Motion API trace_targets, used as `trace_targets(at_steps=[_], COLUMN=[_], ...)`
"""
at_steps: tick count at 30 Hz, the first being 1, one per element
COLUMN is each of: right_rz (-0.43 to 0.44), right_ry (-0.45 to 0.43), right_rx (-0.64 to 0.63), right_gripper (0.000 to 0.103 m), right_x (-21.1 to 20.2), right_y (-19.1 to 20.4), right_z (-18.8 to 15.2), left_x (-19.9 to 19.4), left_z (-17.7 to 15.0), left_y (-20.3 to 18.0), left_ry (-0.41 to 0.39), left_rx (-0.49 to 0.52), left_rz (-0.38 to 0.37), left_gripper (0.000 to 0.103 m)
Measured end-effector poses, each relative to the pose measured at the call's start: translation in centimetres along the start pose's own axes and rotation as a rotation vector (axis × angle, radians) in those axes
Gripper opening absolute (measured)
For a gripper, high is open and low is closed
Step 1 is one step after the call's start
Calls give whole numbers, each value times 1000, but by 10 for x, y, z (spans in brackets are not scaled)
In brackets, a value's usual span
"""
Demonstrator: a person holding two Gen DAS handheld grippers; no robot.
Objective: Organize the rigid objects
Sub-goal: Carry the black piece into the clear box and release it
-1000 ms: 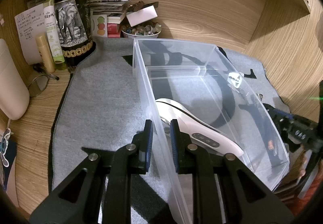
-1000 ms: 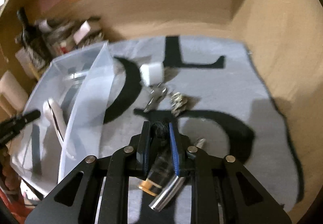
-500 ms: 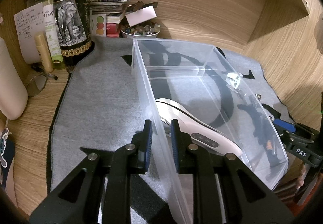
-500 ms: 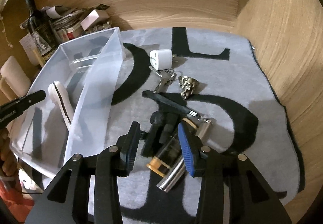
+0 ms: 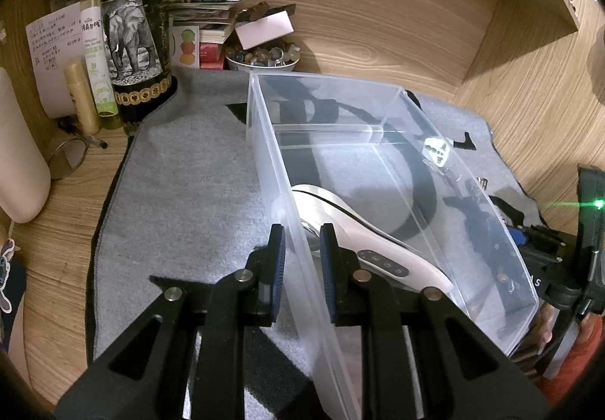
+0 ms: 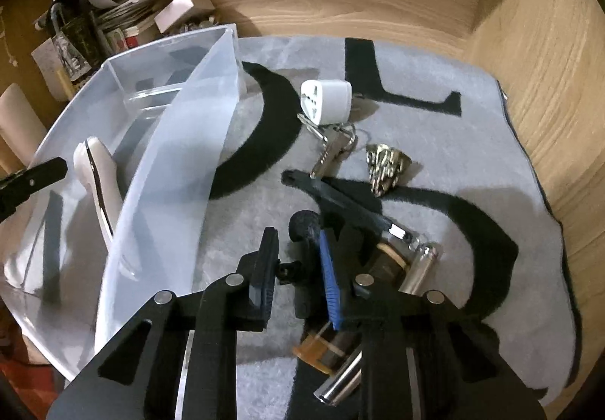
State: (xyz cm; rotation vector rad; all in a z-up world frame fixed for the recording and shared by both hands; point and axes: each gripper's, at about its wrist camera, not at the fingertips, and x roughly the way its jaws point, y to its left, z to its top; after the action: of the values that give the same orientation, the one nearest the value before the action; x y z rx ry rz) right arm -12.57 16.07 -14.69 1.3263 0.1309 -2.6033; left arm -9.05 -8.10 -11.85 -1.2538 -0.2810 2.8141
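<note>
One item, a white handset (image 5: 378, 246), lies in the clear bin (image 5: 264, 140), whose near wall my left gripper (image 5: 300, 261) clamps. My right gripper (image 6: 297, 268) has just been closing its jaws on the black tool (image 6: 304, 227), which lies on the mat (image 6: 435, 125) beside the bin. Next move, in my judgement: lift the black tool clear and over the wall.
</note>
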Motion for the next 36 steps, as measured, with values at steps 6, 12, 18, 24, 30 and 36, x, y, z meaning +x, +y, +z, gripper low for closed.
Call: trace_targets(at_steps=[6, 12, 18, 24, 30, 36], right_rz=[-5, 46, 147, 187, 203, 195], right_ry=[-67, -201, -253, -215, -123, -102], right_rx=[-31, -64, -167, -266, -278, -286], right_gripper=[20, 20, 21, 21, 21, 23], right_x=[-15, -47, -58, -42, -17, -16], right_y=[8, 24, 64, 96, 103, 102], right_z=[21, 54, 70, 67, 63, 62], left_x=[2, 4, 3, 3, 3, 3], left_z=[1, 3, 2, 2, 2, 2], left_y=[-2, -3, -1, -1, -1, 0], left_ry=[0, -1, -1, -1, -2, -2], left_rx=[-1, -2, -2, -1, -2, -2], left_rz=[-2, -4, -6, -7, -8, -8], left_gripper=[19, 19, 19, 19, 19, 19])
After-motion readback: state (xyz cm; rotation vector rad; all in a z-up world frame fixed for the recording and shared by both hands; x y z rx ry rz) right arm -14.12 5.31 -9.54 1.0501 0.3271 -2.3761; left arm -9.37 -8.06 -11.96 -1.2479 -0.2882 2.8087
